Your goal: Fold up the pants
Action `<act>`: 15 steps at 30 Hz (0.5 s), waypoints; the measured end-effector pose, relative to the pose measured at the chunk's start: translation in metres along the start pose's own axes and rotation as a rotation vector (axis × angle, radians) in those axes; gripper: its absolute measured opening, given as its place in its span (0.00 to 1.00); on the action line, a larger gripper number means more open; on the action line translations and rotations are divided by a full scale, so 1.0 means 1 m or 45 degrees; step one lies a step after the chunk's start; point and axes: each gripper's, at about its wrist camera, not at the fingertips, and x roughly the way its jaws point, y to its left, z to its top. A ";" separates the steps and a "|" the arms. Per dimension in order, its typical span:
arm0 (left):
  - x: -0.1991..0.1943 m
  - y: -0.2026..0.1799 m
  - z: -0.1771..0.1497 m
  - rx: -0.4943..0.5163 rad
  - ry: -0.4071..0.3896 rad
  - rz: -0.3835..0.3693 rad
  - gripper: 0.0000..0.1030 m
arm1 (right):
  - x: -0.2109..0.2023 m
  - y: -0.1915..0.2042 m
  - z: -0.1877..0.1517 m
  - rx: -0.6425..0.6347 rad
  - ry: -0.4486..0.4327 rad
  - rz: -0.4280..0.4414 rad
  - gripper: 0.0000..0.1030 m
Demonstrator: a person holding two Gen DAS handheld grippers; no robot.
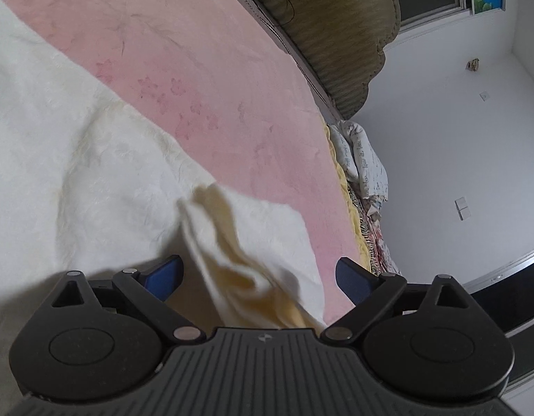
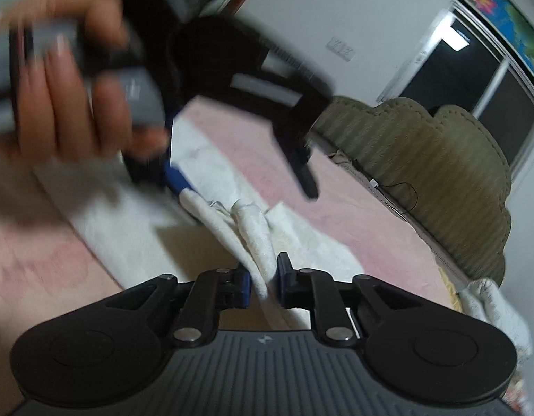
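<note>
I have the cream-white textured fabric pants [image 1: 93, 159] spread on the pink floral bed sheet [image 1: 197, 69], one edge lifted to carry a fold across. My right hand-held gripper [image 2: 263, 286] is pinched narrow on a bunched ridge of that cloth. My left hand-held gripper [image 1: 258, 277] stands wide, with the raised fold between its jaws, seemingly ungripped. Only the right view shows the person's hand [image 2: 69, 90], blurred, on the left tool.
</note>
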 end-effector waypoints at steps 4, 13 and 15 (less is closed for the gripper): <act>0.001 -0.009 0.006 0.119 0.008 0.064 0.28 | -0.015 -0.010 0.010 0.123 -0.054 0.103 0.14; -0.066 -0.020 0.017 0.537 -0.155 0.403 0.05 | 0.003 0.037 0.034 0.118 -0.027 0.287 0.13; -0.082 -0.024 0.018 0.689 -0.196 0.527 0.06 | 0.010 0.049 0.048 0.108 -0.046 0.339 0.13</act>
